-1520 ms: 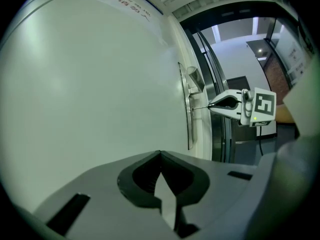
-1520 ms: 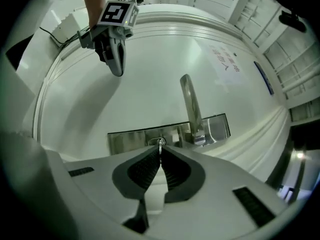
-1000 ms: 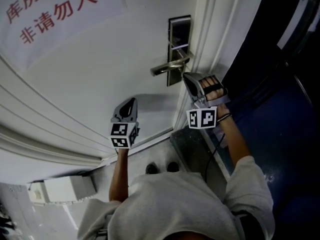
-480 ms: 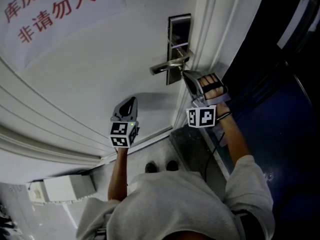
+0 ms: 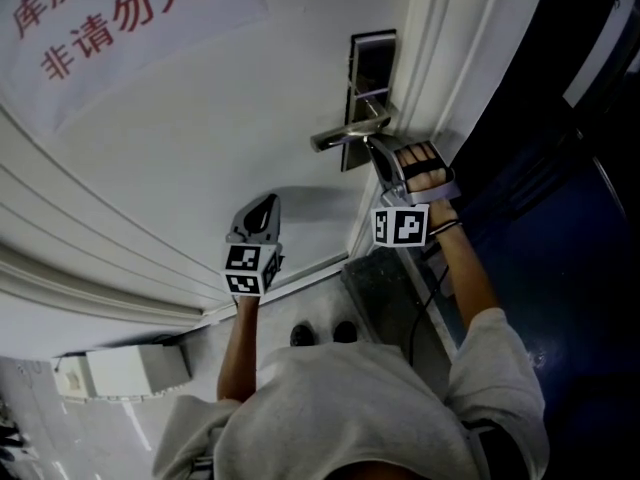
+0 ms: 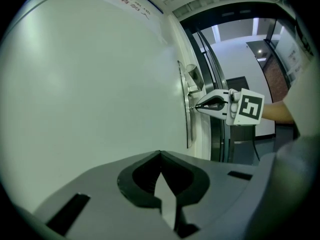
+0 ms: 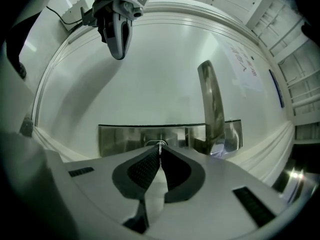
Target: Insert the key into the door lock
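Note:
The steel lock plate [image 5: 371, 88] with its lever handle [image 5: 348, 134] sits at the white door's right edge. My right gripper [image 5: 375, 148] is just below the handle, level, shut on a thin metal key [image 7: 160, 145]. The key's tip is at the round keyhole in the lock plate [image 7: 125, 139], left of the handle [image 7: 213, 104]. From the left gripper view, the right gripper [image 6: 205, 104] points at the plate [image 6: 188, 121]. My left gripper [image 5: 266, 204] hangs lower left before the bare door, shut and holding nothing [image 6: 161, 155].
A white paper sign with red characters [image 5: 110, 18] is stuck on the door at upper left. The moulded door frame [image 5: 450, 58] borders a dark blue space [image 5: 570, 228] on the right. A white box [image 5: 125, 373] lies on the floor at lower left.
The right gripper has shifted slightly at the lock plate under the handle. The left gripper stays where it was. The head view itself has drifted a little.

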Available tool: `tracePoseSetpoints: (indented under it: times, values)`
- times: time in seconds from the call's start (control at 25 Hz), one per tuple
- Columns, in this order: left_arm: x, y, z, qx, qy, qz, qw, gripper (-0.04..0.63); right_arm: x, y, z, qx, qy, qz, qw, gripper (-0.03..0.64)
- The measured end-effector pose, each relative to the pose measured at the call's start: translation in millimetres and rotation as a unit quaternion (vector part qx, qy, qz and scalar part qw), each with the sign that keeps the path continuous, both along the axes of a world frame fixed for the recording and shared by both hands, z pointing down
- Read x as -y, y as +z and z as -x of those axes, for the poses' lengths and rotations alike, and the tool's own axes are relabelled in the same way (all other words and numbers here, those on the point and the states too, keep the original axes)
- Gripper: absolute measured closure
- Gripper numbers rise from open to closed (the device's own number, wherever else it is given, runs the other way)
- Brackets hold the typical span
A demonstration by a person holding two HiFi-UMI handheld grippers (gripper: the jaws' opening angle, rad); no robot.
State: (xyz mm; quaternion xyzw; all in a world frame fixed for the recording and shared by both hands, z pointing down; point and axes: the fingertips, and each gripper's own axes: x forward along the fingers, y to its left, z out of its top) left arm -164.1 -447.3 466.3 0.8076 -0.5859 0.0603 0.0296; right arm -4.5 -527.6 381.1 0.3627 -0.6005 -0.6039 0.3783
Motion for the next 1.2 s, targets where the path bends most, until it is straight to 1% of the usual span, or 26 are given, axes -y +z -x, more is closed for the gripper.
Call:
tracePoseSetpoints:
  times: [0.2,0.44,0.56,0.6,0.72,0.76,0.8,0.96,1.2]
  values:
    - [1.1,2.4,1.4,0.0,0.0,0.002,1.0,0.578,3.6,0.4,3.0,0.011,-0.002,-0.005,1.0,0.588]
    - [2.5,2.3,-1.9,0.001,0.002,0.001,1.0,0.578,3.5,1.1,3.4,0.006,-0.001,-0.013,1.0,0.588]
    - [2.0,2.7,-6.0,0.001,0.007,0.002,1.0,0.578,2.2,5.3,3.4,0.001,-0.005,0.002,1.0,0.584]
    - [1.9,2.5,-6.9,0.001,0.008,0.002,1.0,0.578,2.0,8.0,3.3,-0.003,-0.006,0.01,1.0,0.576]
    - [2.3,1.5,-9.5,0.002,0.01,0.001,0.9999,0.578,1.6,17.4,3.3,-0.017,-0.007,0.032,0.999,0.481]
    - [2.3,1.2,-10.8,0.002,0.012,0.001,0.9999,0.579,1.5,19.5,3.1,-0.019,-0.006,0.035,0.999,0.458]
    - [2.1,1.2,-12.1,0.002,0.014,0.001,0.9999,0.578,1.4,20.6,2.8,-0.019,-0.005,0.037,0.999,0.448]
    - [1.4,0.4,-15.4,0.002,0.019,0.001,0.9998,0.578,1.1,20.4,2.5,-0.018,0.0,0.043,0.999,0.448]
    - [2.1,-0.5,-19.9,0.004,0.027,0.0,0.9996,0.578,-14.0,14.3,-11.2,0.006,0.007,0.041,0.999,0.449]
